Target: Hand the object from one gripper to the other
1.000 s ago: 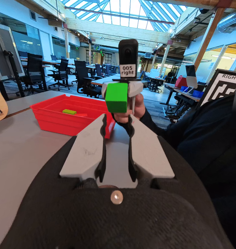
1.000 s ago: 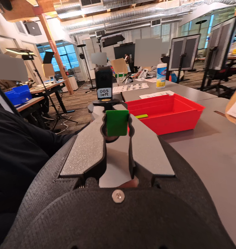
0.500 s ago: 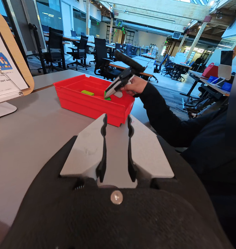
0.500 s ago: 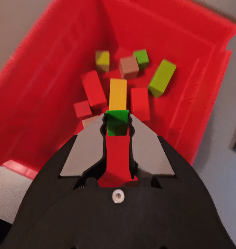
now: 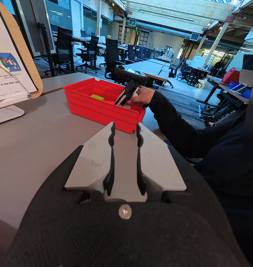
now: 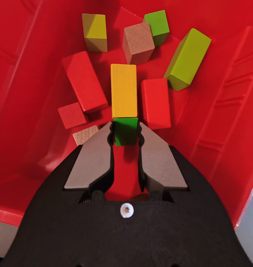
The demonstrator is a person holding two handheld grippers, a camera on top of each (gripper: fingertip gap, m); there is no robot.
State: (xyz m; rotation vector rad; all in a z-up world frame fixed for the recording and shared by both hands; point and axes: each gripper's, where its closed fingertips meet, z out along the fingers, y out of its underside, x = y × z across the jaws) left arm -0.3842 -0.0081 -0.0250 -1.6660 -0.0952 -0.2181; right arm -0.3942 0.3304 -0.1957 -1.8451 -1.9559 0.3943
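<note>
Handover looks finished, judging by where the dark green wooden block (image 6: pixel 125 130) sits: it is between the fingertips of the right gripper (image 6: pixel 125 132), whose black pads appear to press on its two sides, down inside the red plastic bin (image 6: pixel 209 130). The left gripper (image 5: pixel 125 134) stands apart over the grey table (image 5: pixel 36 144), on the near side of the bin, its jaws parted with nothing between them, only bare tabletop showing in the gap. From the left wrist view, the right gripper dips over the bin's near-right wall, its fingertips hidden behind the rim. The held block is just near of a yellow wooden bar (image 6: pixel 123 91), seemingly touching its end, with a red rectangular block (image 6: pixel 155 103) to the right and a longer red block (image 6: pixel 84 82) to the left; whether it rests on the bin floor cannot be told. What seems left is the release: opening the right jaws so the block stays among the other blocks, then lifting clear without nudging the yellow bar.
</note>
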